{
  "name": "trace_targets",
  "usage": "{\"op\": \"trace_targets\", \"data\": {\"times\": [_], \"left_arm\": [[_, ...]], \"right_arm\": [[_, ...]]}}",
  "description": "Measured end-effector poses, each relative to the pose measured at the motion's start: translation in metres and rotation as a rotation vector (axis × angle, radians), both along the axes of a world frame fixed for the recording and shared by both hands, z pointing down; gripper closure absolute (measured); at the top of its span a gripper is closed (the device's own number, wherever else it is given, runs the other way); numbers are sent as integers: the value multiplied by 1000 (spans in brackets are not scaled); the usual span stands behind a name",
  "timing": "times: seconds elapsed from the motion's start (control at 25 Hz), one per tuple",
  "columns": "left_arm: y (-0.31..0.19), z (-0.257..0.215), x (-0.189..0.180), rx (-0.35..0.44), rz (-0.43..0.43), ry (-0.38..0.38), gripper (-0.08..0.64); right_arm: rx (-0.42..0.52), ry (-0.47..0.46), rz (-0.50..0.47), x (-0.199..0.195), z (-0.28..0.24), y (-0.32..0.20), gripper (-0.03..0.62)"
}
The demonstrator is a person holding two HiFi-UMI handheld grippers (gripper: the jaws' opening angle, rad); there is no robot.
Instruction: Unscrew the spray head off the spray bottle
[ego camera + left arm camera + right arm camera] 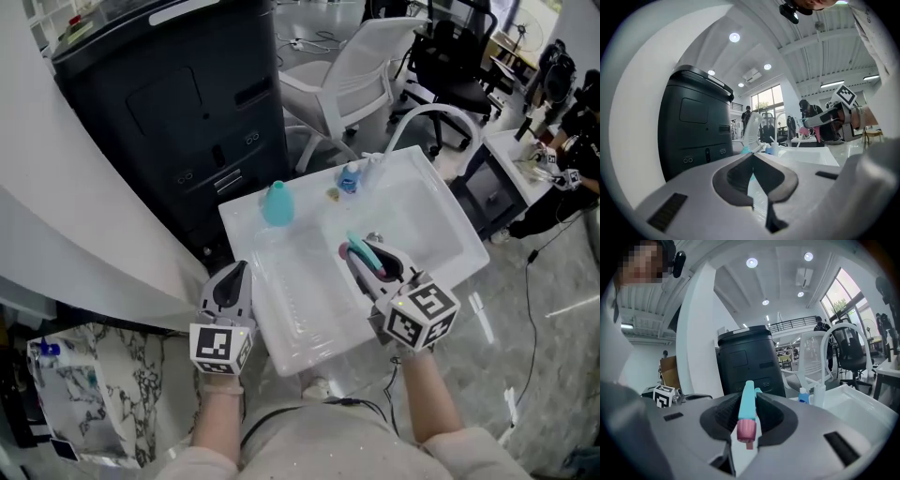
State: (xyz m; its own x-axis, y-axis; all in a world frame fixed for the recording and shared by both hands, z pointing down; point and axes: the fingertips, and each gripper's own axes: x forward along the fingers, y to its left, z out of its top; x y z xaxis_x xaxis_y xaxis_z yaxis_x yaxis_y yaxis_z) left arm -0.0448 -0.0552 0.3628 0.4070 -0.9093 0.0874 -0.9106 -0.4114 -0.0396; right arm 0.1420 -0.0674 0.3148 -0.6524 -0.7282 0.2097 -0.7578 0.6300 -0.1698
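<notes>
Clamping the spray head are the fingers of your right gripper: they press on its teal body from both sides, with the pink end toward the camera and the teal tip reaching past the fingertips. The head looks free of the bottle, which stands upright, beyond those fingers and well off to their left, on the ribbed side of the white sink. I judge the unscrewing done, so your step in hand is to put the head down cleanly. Lower it flat until it rests on the surface, and only then part the fingers. A long, light piece like this will likely roll or tip if you drop it. Hold the grip square, because the body is narrow and could pivot between the pads.

On your left gripper the fingers are together with nothing between them. The bottle is ahead of their tips but apart from them. If the bottle needs steadying, open them before you reach in.

The basin right in front of your right fingers gives you open room. Farther out along the far rim stand a small blue bottle and the arched faucet, so stop short of them. The sink's near edge lies just under both grippers; set nothing on it. A black cabinet closes off the far left.
</notes>
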Motion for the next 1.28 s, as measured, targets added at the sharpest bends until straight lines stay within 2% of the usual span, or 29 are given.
{"op": "trace_targets", "data": {"times": [0.24, 0.64, 1.28], "left_arm": [[28, -9, 1, 12, -23, 40, 555], [62, -18, 6, 33, -63, 45, 555], [86, -25, 9, 52, -98, 49, 555]], "right_arm": [[18, -1, -15, 3, -2, 19, 497], [29, -13, -28, 17, -3, 41, 497], [49, -19, -29, 31, -7, 61, 497]]}}
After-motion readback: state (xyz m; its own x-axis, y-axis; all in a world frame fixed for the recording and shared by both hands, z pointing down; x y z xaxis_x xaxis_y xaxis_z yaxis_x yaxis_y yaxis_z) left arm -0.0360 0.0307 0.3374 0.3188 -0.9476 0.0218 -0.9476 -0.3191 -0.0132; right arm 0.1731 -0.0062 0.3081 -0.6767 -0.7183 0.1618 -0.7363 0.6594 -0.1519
